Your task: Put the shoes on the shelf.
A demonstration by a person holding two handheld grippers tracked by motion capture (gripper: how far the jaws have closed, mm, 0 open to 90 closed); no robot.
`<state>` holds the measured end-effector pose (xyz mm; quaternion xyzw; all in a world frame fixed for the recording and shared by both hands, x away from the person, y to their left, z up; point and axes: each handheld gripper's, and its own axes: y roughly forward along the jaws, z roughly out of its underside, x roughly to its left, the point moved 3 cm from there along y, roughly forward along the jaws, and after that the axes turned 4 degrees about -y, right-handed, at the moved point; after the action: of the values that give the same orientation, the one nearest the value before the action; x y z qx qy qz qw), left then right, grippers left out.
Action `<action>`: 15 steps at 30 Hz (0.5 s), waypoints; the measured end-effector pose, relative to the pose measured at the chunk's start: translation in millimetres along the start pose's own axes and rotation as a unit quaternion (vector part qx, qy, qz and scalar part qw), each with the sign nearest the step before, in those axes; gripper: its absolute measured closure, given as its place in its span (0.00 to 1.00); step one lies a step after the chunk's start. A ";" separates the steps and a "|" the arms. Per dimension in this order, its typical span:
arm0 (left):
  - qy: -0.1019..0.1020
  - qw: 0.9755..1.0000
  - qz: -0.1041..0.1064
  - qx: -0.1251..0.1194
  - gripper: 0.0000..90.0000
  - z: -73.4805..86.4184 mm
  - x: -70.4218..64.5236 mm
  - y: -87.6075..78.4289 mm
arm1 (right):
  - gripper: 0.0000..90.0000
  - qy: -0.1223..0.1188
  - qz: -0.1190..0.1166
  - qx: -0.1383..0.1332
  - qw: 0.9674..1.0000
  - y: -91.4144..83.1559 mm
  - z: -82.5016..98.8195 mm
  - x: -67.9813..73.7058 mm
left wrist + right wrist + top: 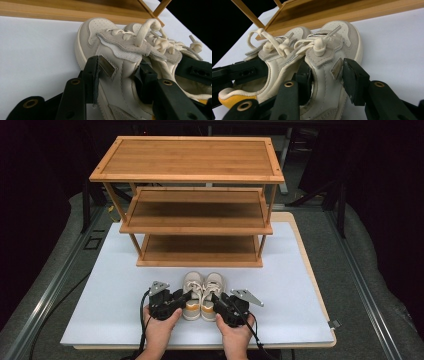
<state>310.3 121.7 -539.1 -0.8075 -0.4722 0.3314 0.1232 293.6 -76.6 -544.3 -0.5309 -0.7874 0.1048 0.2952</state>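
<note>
**Both sneakers gripped by the side wall, ready for the shelf**

The pair of cream sneakers stands side by side on the white table top (100, 320), toes pointing to 12 o'clock, just in front of the bamboo shoe rack (192, 180). The left sneaker (192, 292) is clamped by the left gripper (184, 296), which comes in from 8 o'clock; in the left gripper view one jaw is pressed on the outer side wall and the other is set inside the shoe opening. The right sneaker (212, 292) is clamped the same way by the right gripper (216, 298), entering from 4 o'clock, with one jaw outside and one inside the collar.

For a clean lift, the grip is best kept on the stiff side wall and not on the soft tongue or the laces (287, 45), which could be snagged. Both shoes should be raised together and kept level, so that the heels do not sag. The bottom shelf (200, 245), at 12 o'clock, appears the nearest target; the soles should be carried over its front rail before being lowered, and the jaws opened only once the soles are resting flat.
</note>
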 end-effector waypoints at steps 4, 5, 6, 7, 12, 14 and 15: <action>0.003 1.000 0.001 -0.006 0.66 -5.9 -1.2 -3.7 | 0.67 -0.001 -0.002 -0.005 1.000 -2.0 -5.6 2.5; 0.003 1.000 0.002 -0.008 0.66 -7.7 -1.7 -4.8 | 0.67 -0.004 -0.004 -0.004 1.000 -3.2 -7.2 3.0; 0.005 1.000 0.003 -0.008 0.66 -9.6 -2.1 -5.8 | 0.67 -0.002 -0.004 -0.012 1.000 -3.0 -9.0 4.1; 0.005 1.000 0.003 -0.011 0.66 -11.5 -3.0 -6.7 | 0.67 -0.003 -0.004 -0.012 1.000 -4.1 -10.7 4.6; 0.008 1.000 0.011 -0.020 0.66 -21.3 -8.4 -12.1 | 0.67 -0.009 -0.005 -0.015 1.000 -11.3 -20.9 7.4; 0.007 1.000 0.013 -0.022 0.66 -24.8 -10.3 -14.0 | 0.67 -0.012 -0.012 -0.018 1.000 -15.7 -27.3 9.5; 0.008 1.000 0.014 -0.023 0.66 -26.8 -11.4 -15.1 | 0.67 -0.012 -0.012 -0.018 1.000 -15.7 -27.3 9.5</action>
<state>313.6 123.0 -506.5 -0.8194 -0.4674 0.3152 0.1036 294.6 -78.7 -511.5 -0.5251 -0.7989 0.0935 0.2779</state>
